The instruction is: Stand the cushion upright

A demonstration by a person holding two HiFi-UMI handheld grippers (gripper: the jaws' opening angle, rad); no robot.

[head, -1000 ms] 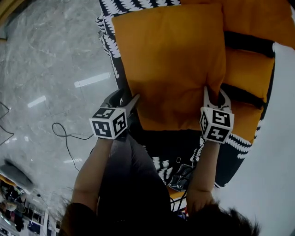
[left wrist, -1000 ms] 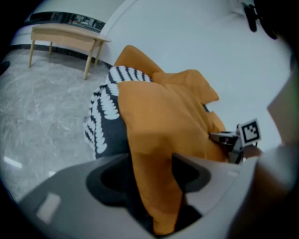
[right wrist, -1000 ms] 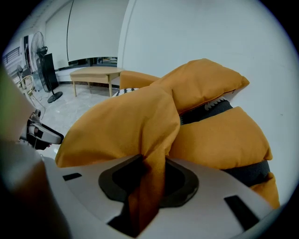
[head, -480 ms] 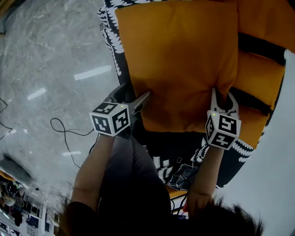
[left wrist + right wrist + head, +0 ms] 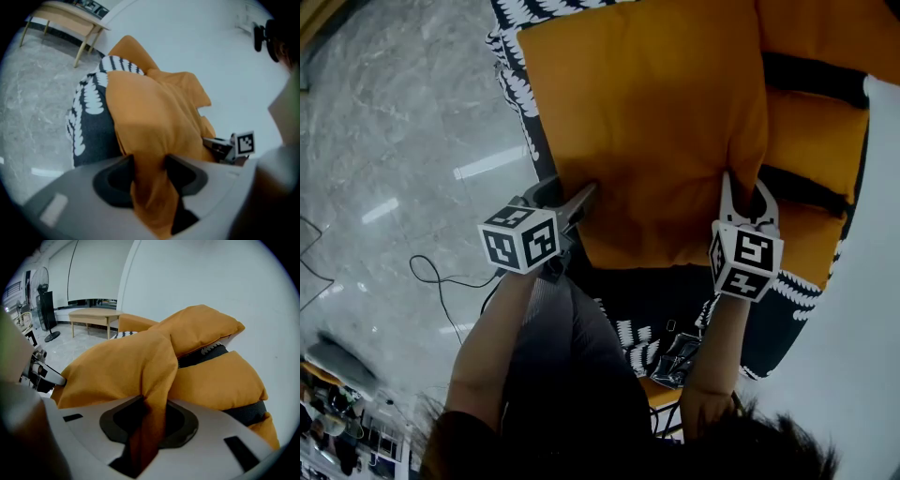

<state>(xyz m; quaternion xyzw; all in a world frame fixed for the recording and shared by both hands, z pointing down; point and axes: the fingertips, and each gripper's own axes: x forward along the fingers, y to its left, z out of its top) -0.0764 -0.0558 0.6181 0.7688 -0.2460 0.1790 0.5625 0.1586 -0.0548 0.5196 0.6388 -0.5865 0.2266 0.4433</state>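
Note:
A big orange cushion leans on a black-and-white patterned seat. My left gripper is at its near left corner. In the left gripper view the orange fabric runs between the jaws of that gripper, which have just been closing and now pinch it. My right gripper holds the near right corner. The right gripper view shows a fold of the cushion clamped in that gripper.
More orange cushions lie stacked to the right on the same seat. Grey marble floor with a thin cable lies to the left. A wooden table and a fan stand far off. The person's legs are below.
The left gripper's jaws spread wide at the cushion's corner, then narrowed onto the fabric. The right gripper stayed clamped. The cushion barely shifted.

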